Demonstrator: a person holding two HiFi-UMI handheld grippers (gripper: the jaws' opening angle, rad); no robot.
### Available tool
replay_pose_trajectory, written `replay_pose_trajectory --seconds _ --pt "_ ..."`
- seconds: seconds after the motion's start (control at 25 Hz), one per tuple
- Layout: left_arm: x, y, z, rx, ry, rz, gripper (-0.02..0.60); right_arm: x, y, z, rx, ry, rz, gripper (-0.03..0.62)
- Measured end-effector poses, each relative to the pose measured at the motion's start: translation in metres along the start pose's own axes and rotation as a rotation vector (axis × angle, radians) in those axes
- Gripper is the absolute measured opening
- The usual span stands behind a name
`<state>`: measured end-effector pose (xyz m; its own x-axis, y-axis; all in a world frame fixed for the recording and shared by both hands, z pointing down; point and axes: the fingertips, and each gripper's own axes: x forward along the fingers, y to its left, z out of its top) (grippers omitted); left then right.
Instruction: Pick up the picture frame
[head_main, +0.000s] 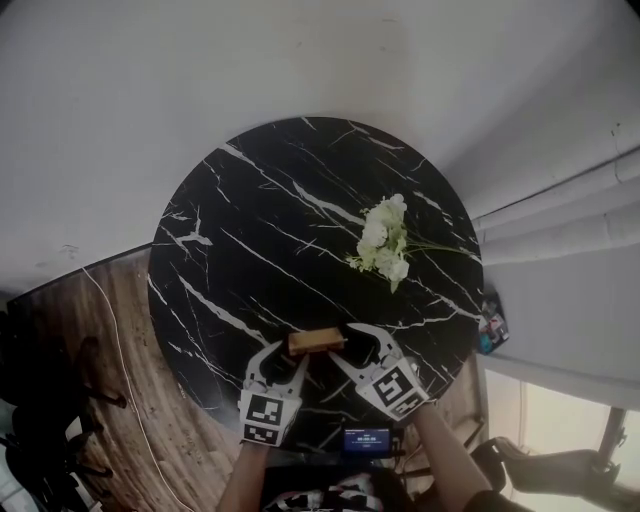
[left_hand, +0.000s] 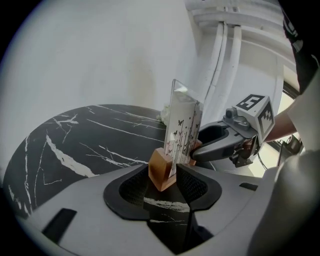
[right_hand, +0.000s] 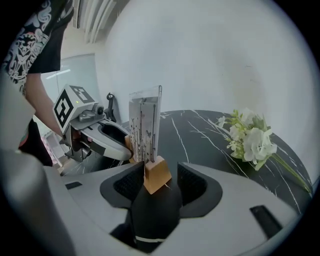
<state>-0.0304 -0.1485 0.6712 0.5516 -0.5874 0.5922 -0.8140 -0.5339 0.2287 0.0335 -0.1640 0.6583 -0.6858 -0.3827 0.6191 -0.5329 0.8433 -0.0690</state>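
Note:
A clear picture frame (head_main: 318, 341) on a wooden base stands upright near the front edge of the round black marble table (head_main: 250, 220). My left gripper (head_main: 290, 358) is at the base's left end and my right gripper (head_main: 345, 348) at its right end. In the left gripper view the wooden base (left_hand: 161, 170) sits between the wide jaws of the left gripper (left_hand: 162, 182), with a gap beside it. In the right gripper view the base (right_hand: 156, 172) likewise lies between the spread jaws of the right gripper (right_hand: 157, 182). Neither gripper presses on the frame.
A bunch of white flowers (head_main: 385, 240) lies on the table's right half, well beyond the frame. A small screen device (head_main: 367, 438) is at the near edge by my arms. Wooden floor (head_main: 110, 350) shows at the left and pale curtains (head_main: 570, 220) at the right.

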Motion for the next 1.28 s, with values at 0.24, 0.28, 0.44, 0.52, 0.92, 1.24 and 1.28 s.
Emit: replay_pose_trajectory --seconds 0.24,0.28,0.44,0.52,0.92,1.24,1.28 --pt "0.004 0.002 0.002 0.024 0.004 0.01 0.166 0.017 0.008 -0.013 -0.046 0.082 0.042 0.166" --pt "0.004 0.002 0.003 0.02 0.003 0.011 0.166 0.017 0.007 -0.013 -0.036 0.077 0.041 0.166" --pt "0.005 0.003 0.003 0.017 0.004 0.013 0.166 0.019 0.005 -0.014 -0.031 0.076 0.033 0.166" --pt "0.005 0.004 0.004 0.013 0.003 0.014 0.166 0.019 0.005 -0.014 -0.023 0.081 0.024 0.166" --pt "0.003 0.003 0.004 -0.018 0.006 -0.012 0.164 0.017 0.008 -0.013 0.089 0.078 0.024 0.166" --pt "0.0 -0.002 0.007 -0.058 0.006 -0.04 0.164 0.007 0.01 -0.011 0.116 0.095 0.026 0.166" --pt "-0.001 -0.003 0.008 -0.065 0.006 -0.046 0.164 0.005 0.01 -0.011 0.127 0.093 0.026 0.166"
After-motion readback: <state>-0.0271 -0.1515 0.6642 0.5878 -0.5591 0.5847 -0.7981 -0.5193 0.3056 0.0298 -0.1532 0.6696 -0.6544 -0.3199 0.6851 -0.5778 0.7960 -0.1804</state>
